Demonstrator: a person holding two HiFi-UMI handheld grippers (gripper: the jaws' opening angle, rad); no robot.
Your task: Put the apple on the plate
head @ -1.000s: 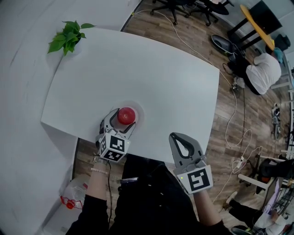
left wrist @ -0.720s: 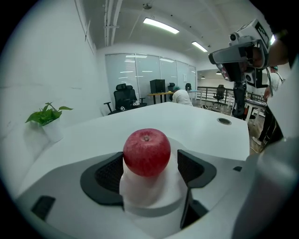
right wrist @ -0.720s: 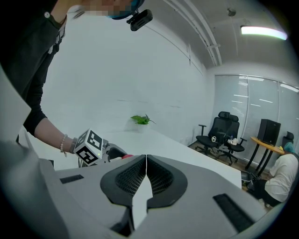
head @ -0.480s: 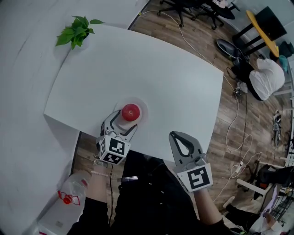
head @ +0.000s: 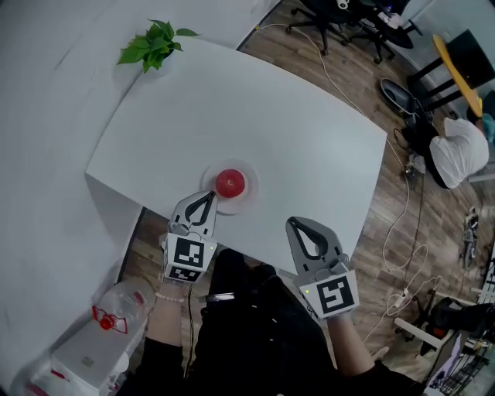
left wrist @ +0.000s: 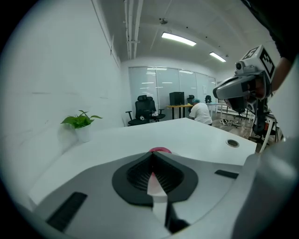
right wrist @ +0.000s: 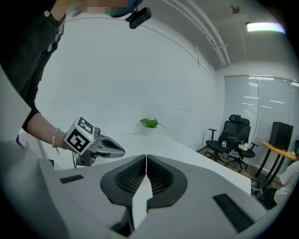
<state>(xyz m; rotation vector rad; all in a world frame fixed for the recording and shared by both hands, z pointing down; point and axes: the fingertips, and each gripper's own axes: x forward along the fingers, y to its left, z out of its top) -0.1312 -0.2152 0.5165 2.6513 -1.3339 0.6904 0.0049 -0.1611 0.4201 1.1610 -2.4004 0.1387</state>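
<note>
Task all but wrapped: at the near edge of the white surface (head: 255, 116), the left claw (head: 209, 196) has just snapped shut on nothing, its tips meeting just short of the plate (head: 249, 193) and apart from it. The right claw (head: 293, 223), also closed and empty, hangs over the same edge further toward the right corner, well clear of the crockery (its own camera shows only the two ribbed pads pressed together, with bare wall and surface beyond).

Just past the left claw's tips, the red apple (head: 230, 183) sits squarely in the middle of the small round plate, which lies close to the near edge and somewhat left of centre. Neither claw touches the fruit, and it appears to rest upright and steady on its own.

By the look of things, the placing is done: the apple is on the plate and released. What remains, if anything, is for both claws to draw back from the surface.

At the far left corner stands a small potted plant (head: 155, 45), untouched. Beyond the far edge, office chairs (head: 340, 19) and trailing cables occupy the wooden floor.
</note>
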